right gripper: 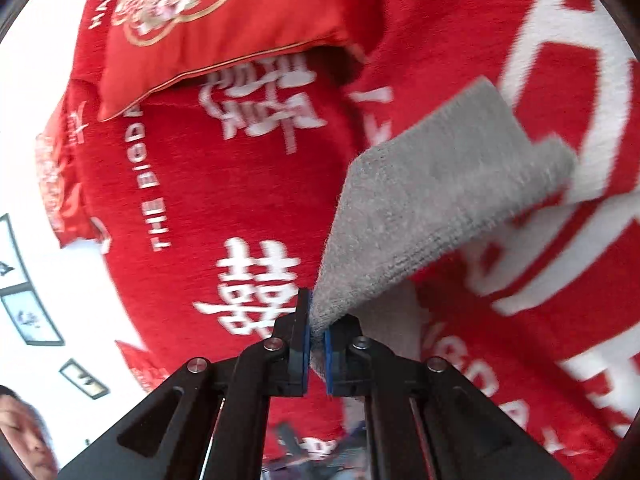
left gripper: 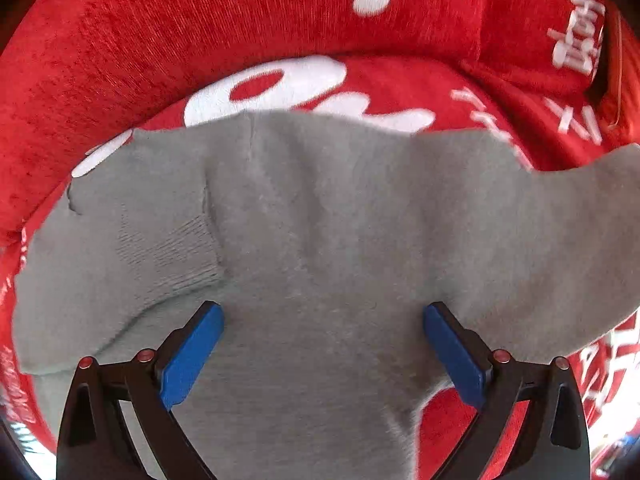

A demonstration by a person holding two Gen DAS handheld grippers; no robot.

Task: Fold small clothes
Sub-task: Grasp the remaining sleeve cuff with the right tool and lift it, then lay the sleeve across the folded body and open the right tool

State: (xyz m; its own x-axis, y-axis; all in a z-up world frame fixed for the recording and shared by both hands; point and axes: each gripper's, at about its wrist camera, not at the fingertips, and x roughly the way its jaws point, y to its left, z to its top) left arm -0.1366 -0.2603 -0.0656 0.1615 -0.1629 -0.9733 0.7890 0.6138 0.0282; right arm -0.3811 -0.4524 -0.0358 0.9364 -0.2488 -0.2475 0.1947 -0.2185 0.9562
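Where ribbed, fuzzy grey sweater

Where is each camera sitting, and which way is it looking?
Left wrist: sits on the left gripper, looking steeply down at the grey sweater on the red blanket; its blue-padded fingers stand wide apart.
Right wrist: sits on the right gripper, looking nearly level across the red blanket toward a red pillow; its fingers pinch a grey sweater edge.
Shared: the grey sweater and red blanket.
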